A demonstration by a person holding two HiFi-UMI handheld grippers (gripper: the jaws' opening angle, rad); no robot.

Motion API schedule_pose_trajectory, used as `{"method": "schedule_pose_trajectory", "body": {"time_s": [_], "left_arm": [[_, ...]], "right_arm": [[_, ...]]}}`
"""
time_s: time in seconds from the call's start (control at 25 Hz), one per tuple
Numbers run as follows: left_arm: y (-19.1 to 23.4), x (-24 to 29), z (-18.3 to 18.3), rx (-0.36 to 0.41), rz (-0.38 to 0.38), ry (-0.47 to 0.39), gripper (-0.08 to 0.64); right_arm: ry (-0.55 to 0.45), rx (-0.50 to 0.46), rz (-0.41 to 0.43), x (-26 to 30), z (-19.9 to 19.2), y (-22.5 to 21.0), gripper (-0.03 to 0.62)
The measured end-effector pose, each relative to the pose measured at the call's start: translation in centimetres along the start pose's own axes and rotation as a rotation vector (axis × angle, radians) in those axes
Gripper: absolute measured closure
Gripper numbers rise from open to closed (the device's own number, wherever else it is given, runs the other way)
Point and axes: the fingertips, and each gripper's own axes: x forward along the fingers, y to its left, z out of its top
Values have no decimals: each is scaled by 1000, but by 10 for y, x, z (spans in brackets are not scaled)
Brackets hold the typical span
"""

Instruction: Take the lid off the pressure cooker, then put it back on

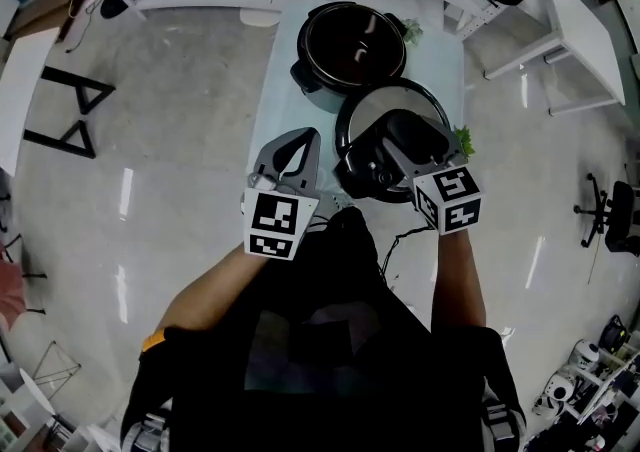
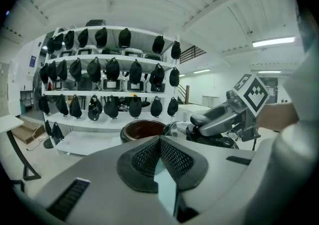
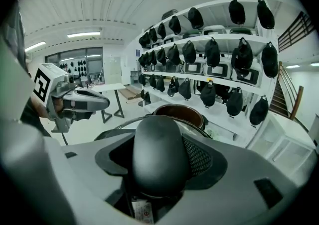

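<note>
The open pressure cooker pot (image 1: 350, 45) (image 2: 144, 129) (image 3: 179, 112) stands at the far end of a small pale table (image 1: 445, 65), its dark inside showing. The lid (image 1: 372, 105) is off the pot, closer to me, with its shiny underside rim turned up toward the pot. My right gripper (image 1: 408, 138) (image 3: 159, 157) is shut on the lid's black handle (image 3: 158, 152), which fills the space between its jaws. My left gripper (image 1: 298, 140) (image 2: 159, 144) hovers just left of the lid, shut, with nothing held. From the left gripper view I see the right gripper (image 2: 219, 119) beside it.
Green sprigs (image 1: 411, 32) (image 1: 462, 140) lie at the table's right edge. White shelves with several black hanging items (image 2: 107, 72) (image 3: 219, 55) run behind the table. Black trestle legs (image 1: 75, 110) stand on the floor to the left, a white bench (image 1: 585, 35) to the right.
</note>
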Motion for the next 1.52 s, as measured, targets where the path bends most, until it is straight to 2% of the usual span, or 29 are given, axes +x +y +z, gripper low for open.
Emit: {"method": "schedule_pose_trajectory", "body": {"time_s": [0.32, 0.8, 1.52], "left_arm": [[-14, -2, -25, 12, -56, 51, 552], [-27, 19, -78, 22, -72, 161, 552], [-29, 50, -121, -18, -41, 256, 552]], "right_arm": [[29, 103, -71, -9, -48, 8, 296], [127, 194, -118, 32, -142, -4, 296], [221, 245, -128, 89, -211, -22, 298]]}}
